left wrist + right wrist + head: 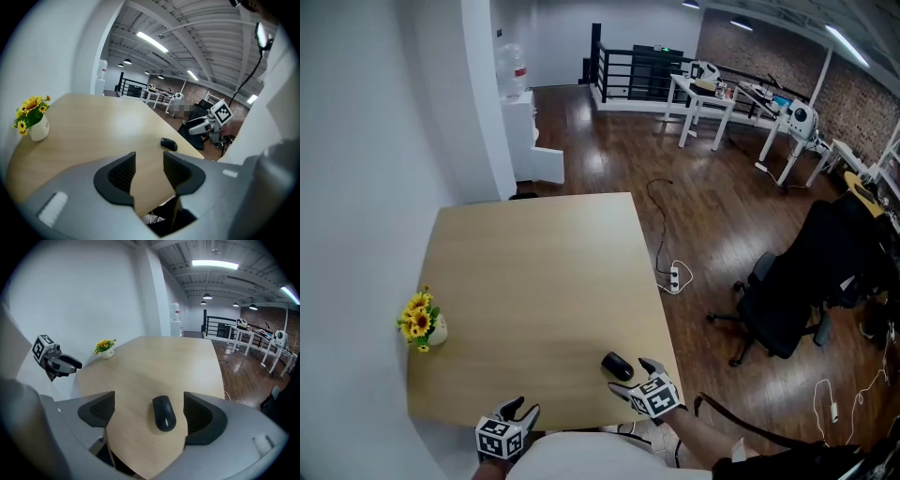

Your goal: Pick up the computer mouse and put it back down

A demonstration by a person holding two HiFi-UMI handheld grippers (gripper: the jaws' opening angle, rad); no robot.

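A black computer mouse (617, 366) (168, 144) (164, 413) lies flat on the light wooden table (534, 262), near its front right corner. My right gripper (635, 378) (150, 411) hangs above and just behind the mouse, open wide, its pads well apart from the mouse's sides and touching nothing. It also shows in the left gripper view as the right gripper (206, 126), raised beyond the table's edge. My left gripper (523, 409) (147, 171) sits at the table's front edge, left of the mouse, open by a narrow gap with nothing between its pads.
A small white pot of yellow flowers (422, 322) (105, 348) stands at the table's left edge by the white wall. A black office chair (787, 291) and a power strip with cable (675, 277) are on the wooden floor to the right.
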